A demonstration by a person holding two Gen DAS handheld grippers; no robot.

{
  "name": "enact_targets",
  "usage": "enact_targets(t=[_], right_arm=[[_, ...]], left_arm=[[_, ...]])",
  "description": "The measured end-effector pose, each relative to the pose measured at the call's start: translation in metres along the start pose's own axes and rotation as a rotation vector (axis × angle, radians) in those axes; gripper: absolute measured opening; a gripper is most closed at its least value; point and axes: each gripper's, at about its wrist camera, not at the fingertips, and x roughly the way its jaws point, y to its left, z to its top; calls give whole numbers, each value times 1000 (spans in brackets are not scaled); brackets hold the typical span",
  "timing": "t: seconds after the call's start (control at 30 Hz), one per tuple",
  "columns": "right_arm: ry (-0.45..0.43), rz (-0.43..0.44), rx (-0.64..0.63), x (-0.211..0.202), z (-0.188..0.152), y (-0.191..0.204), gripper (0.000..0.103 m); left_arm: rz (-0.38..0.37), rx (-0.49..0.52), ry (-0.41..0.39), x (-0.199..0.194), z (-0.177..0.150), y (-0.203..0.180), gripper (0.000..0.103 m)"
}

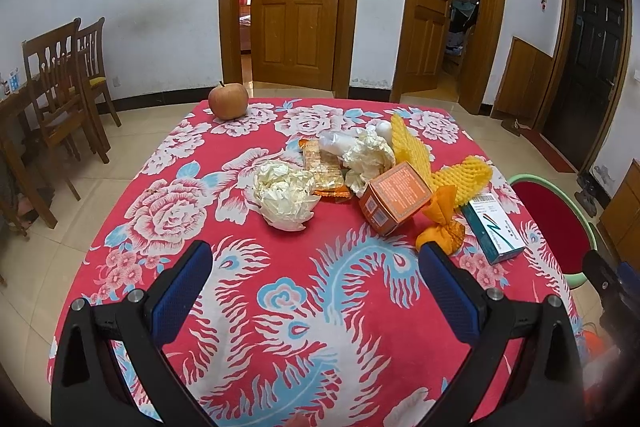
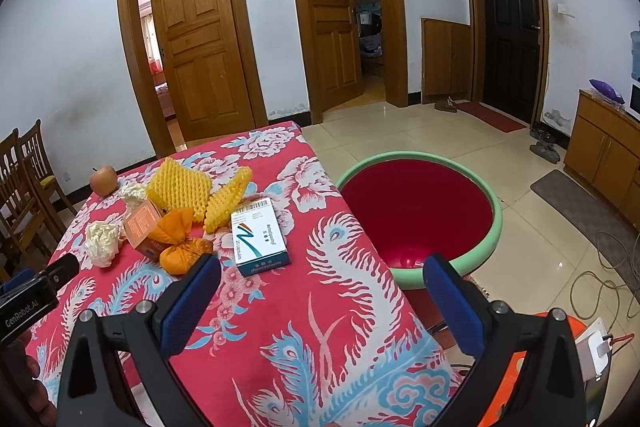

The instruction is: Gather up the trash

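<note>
Trash lies on the red flowered tablecloth: a crumpled white paper ball, a second paper wad, an orange snack wrapper, an orange box, yellow foam nets, a knotted orange bag and a teal-and-white medicine box. My left gripper hovers open over the near cloth, short of the pile. My right gripper is open above the table's right edge, the medicine box just ahead on its left. A red basin with a green rim sits on the floor to the right.
An apple stands at the far left corner of the table. Wooden chairs line the left wall. Cables and a doormat lie on the tiled floor at right, beside a low wooden cabinet.
</note>
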Motion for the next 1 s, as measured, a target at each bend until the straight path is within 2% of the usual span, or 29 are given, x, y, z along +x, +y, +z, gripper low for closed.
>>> enact_targets(t=[1.0], right_arm=[[-1, -7, 3, 0, 2, -4, 103]], left_arm=[[5, -6, -8, -2, 2, 5, 101]])
